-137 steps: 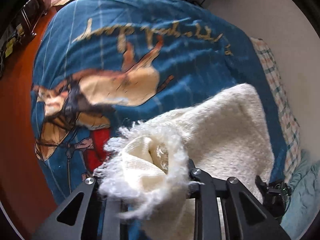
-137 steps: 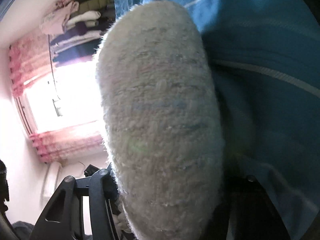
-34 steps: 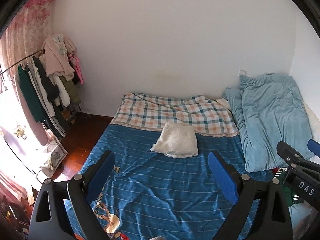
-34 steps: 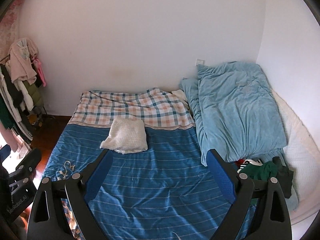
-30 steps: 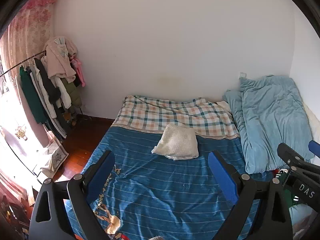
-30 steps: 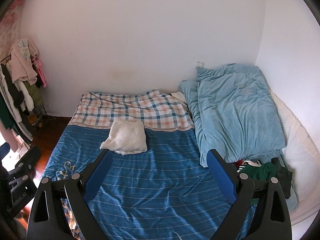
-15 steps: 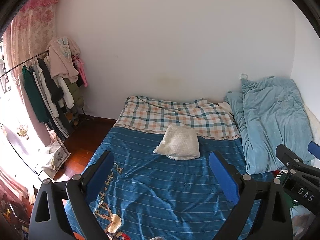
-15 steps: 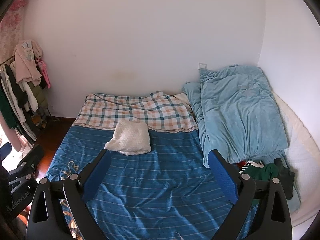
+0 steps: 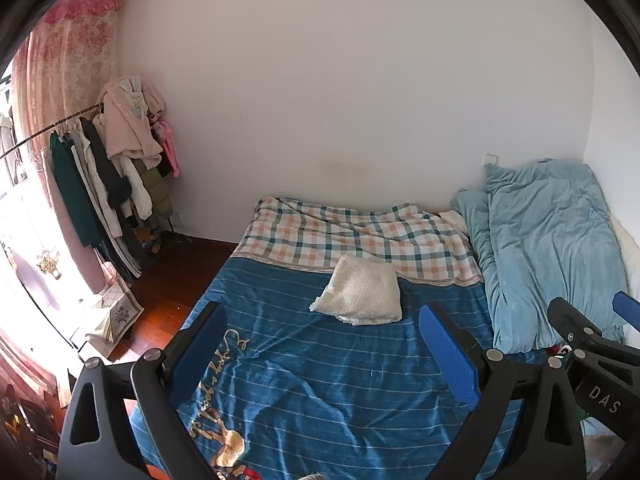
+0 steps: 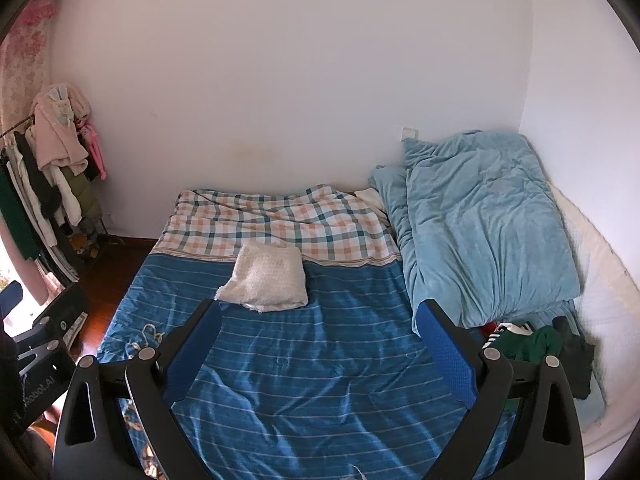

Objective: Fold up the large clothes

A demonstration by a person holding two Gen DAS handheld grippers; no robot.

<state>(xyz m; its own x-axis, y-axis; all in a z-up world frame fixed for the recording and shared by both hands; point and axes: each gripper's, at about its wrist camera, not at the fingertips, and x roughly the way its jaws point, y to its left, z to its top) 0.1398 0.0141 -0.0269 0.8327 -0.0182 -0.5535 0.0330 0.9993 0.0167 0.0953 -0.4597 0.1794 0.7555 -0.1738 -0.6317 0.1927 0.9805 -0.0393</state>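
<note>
Jaws gaping empty on both the left gripper and right gripper; sweater lying folded on bed, green clothes possibly waiting.

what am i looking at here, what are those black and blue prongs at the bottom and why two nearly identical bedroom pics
Those prongs are tools, not a robot. A person holds one hand-held gripper in each hand, and each carries a wide-angle camera looking forward between its two fingers. One picture comes from the left hand-held gripper, the other from the right hand-held gripper; hence two similar views. Both are open and hold nothing. On the bed's blue striped blanket lies a folded cream sweater, beside a plaid sheet. A light blue duvet is piled on the right, with dark and green clothes at its foot. A clothes rack stands on the left.
</note>
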